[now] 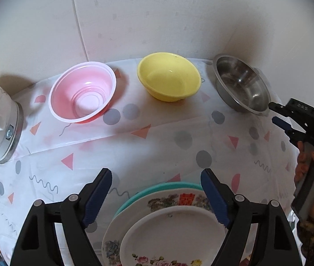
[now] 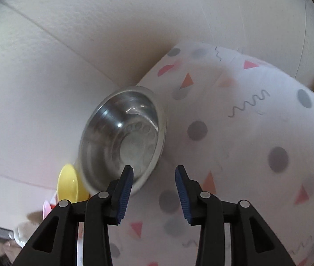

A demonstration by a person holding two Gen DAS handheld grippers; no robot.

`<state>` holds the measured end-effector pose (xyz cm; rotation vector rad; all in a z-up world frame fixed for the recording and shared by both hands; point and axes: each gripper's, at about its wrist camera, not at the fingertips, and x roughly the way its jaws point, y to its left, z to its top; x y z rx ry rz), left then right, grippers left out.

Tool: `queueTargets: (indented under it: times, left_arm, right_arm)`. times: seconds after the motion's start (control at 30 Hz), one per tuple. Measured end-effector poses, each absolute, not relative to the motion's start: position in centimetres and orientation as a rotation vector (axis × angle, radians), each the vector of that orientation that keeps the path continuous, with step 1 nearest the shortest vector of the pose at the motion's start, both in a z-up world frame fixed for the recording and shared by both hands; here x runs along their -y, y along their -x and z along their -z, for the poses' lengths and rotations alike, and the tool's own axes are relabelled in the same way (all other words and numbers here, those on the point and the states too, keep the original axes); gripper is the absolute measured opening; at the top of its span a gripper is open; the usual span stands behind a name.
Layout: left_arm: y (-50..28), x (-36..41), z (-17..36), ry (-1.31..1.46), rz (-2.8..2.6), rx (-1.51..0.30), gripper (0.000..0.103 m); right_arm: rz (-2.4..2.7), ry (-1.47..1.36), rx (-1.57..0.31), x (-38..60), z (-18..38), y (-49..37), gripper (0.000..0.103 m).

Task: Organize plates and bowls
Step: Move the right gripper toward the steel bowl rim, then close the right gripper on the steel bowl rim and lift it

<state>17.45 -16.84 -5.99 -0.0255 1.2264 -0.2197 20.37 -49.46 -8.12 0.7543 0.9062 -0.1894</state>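
Steel bowl beside tilted right gripper, jaws apart, empty

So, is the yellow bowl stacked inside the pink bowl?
No, the yellow bowl stands by itself on the tablecloth, apart from the pink bowl.

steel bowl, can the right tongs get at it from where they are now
Probably yes. The right tongs are open and empty, with one fingertip already over the near rim of the steel bowl. The bowl stands alone, apart from the yellow bowl, and nothing lies between it and the tongs.
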Motion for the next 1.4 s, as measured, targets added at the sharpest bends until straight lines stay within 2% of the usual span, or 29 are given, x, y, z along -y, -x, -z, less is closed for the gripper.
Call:
queueTargets:
  times: [0.27,0.3,0.33,0.5,0.93,1.3,1.4]
  left_arm:
    - [-18.4,17.7,6.9,0.043,0.186,-1.254,0.083]
    - [-18.5,17.8,7.0,0.043,0.185,-1.257,0.083]
    - [-18.6,18.1,7.0,0.042,0.186,-1.259,0.083]
    - [-19.5,19.3,6.9,0.030,0.192,-1.255,0.083]
    - [-22.1,25.0,7.2,0.032,0.301,-1.255,0.083]
    - [-24.0,32.1,9.2,-0.075,0.399,-1.270,0.083]
    - [-24.5,33.5,9.8,-0.100,0.427,-1.270,0.079]
  right_arm:
    - [0.143,-0.742,-0.991,49.4,10.7,-24.3,0.040]
    - [0.146,-0.736,-1.002,49.3,11.0,-24.4,0.037]
    - [0.141,-0.737,-1.009,49.3,11.3,-24.5,0.030]
    - [0.078,-0.744,-1.005,49.5,11.5,-24.1,0.021]
    - [-0.015,-0.678,-1.047,50.8,11.1,-17.8,0.020]
    - [-0.035,-0.704,-1.034,52.6,11.4,-14.0,0.020]
    - [-0.034,-0.692,-1.032,52.5,11.5,-14.3,0.020]
